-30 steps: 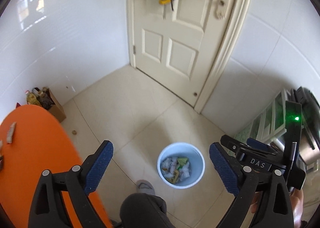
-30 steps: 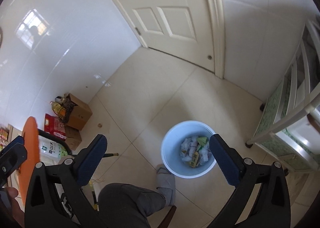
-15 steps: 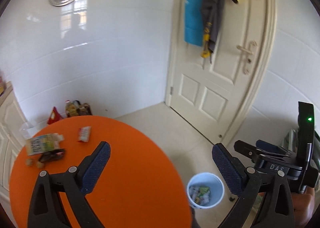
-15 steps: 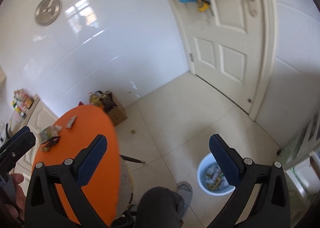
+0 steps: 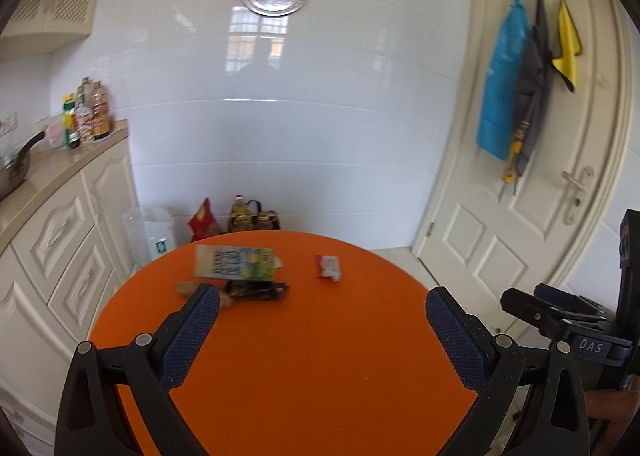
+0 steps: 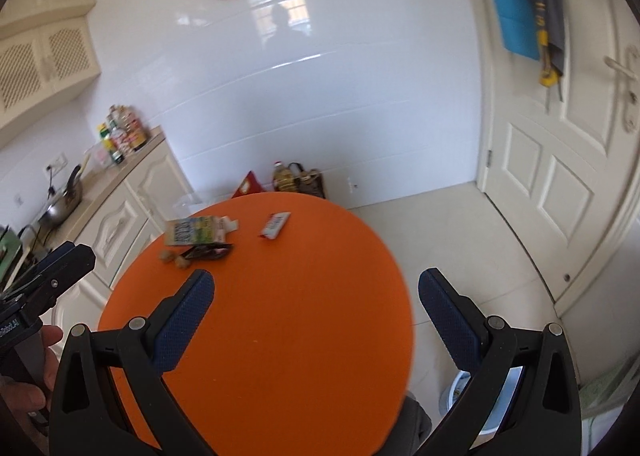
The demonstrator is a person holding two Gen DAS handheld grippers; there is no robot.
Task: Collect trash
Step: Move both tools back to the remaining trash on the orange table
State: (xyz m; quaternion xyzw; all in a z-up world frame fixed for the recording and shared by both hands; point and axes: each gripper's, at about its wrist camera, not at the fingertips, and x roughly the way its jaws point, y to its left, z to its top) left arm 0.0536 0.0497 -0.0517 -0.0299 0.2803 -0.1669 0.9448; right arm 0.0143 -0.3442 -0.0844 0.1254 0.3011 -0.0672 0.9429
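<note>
**Left wrist view swinging up from the bin to the litter on the worktop**

Left wrist view is now showing the orange round worktop [image 5: 304, 356] filling the lower middle of the frame, where a second ago it was looking down at the white bin on the floor with scraps already lying in it. Both cameras have been tilting up and away from that bin, which suggests one drop is done and the next pick is being lined up.

The left tongs [image 5: 322, 330] are hanging released and empty over the near part of the worktop. The right tongs [image 6: 316, 314] are likewise spread wide, gripping nothing.

Trash is waiting at the far side of the worktop, above centre-left of the frame: a flattened green-and-yellow carton [image 5: 235, 263], a dark wrapper [image 5: 258, 290] just in front of it, some crumpled brown scraps [image 6: 174, 259] beside that, and a red-and-white wrapper [image 5: 329, 267] lying apart to the right. The bin [image 6: 460, 392] is peeking out at the lower right of the right wrist view, mostly hidden behind the tongs.

Four items or so are remaining, so the job looks partly finished.
</note>
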